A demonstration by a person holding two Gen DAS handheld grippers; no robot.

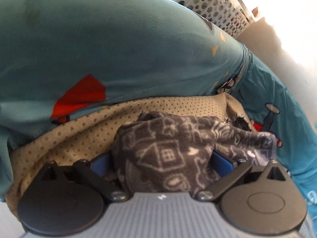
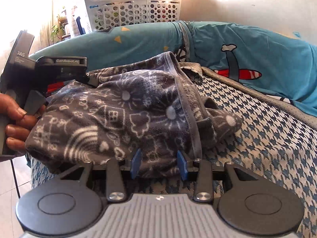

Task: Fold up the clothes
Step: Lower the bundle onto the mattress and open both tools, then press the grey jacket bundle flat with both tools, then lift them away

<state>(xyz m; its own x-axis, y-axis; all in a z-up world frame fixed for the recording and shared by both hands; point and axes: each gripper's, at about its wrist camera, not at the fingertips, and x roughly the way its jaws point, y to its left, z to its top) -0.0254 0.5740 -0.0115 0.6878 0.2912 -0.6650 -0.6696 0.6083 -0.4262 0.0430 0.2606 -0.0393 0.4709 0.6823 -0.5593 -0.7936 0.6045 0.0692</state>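
A dark grey fleece garment with white doodle print lies bunched on a blue-and-white houndstooth cover. My right gripper has its blue fingers closed on the garment's near edge. My left gripper grips a fold of the same fleece between its blue pads. The left gripper's body shows in the right wrist view at the garment's left side, held by a hand.
A teal bolster with printed planes lies behind the garment, and fills the left wrist view. A beige dotted cloth lies under it. A white perforated laundry basket stands behind. Floor shows at the left.
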